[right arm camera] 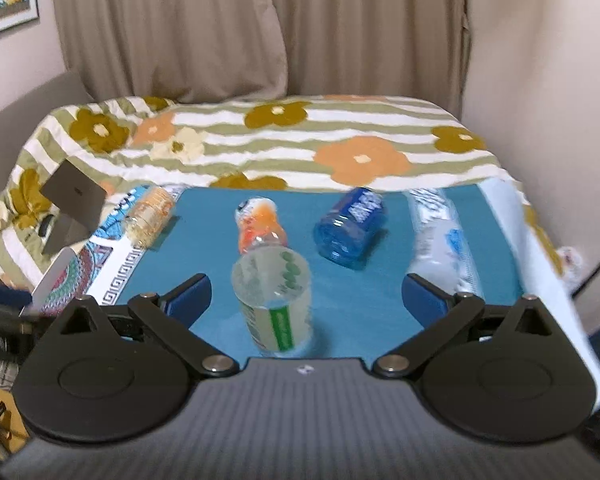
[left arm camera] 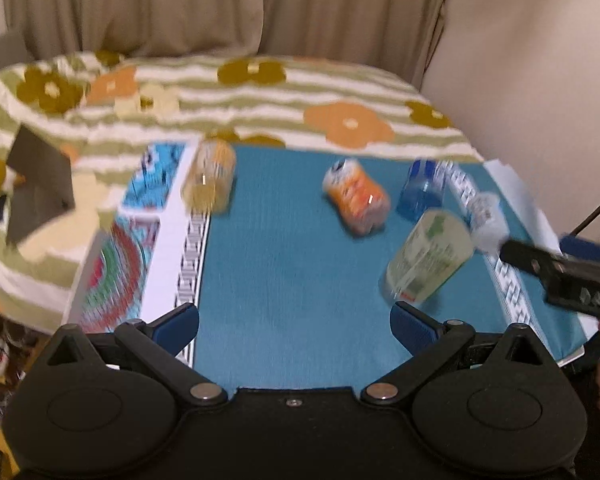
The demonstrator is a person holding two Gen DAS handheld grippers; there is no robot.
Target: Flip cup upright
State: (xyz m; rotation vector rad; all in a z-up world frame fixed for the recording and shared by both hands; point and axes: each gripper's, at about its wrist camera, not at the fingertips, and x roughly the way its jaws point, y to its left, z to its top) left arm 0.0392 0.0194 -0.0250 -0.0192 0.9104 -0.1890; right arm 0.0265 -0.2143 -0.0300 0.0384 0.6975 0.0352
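Several cups lie on their sides on a teal mat (right arm camera: 352,304). A clear cup with green print (right arm camera: 276,300) stands on the mat between the open fingers of my right gripper (right arm camera: 306,298), not held; it also shows in the left wrist view (left arm camera: 428,256). An orange cup (right arm camera: 258,224), a blue cup (right arm camera: 350,226), a yellow-orange cup (right arm camera: 150,214) and a clear cup with pale blue print (right arm camera: 446,240) lie on their sides. My left gripper (left arm camera: 294,328) is open and empty over the mat's near edge. The right gripper's body (left arm camera: 560,276) shows at the right of the left wrist view.
The mat lies on a flower-patterned striped cloth (right arm camera: 284,140) over a table. A grey stand (right arm camera: 74,204) sits at the left. Curtains (right arm camera: 260,28) hang behind and a wall (right arm camera: 540,80) is on the right. A cable (left arm camera: 596,212) runs at the right edge.
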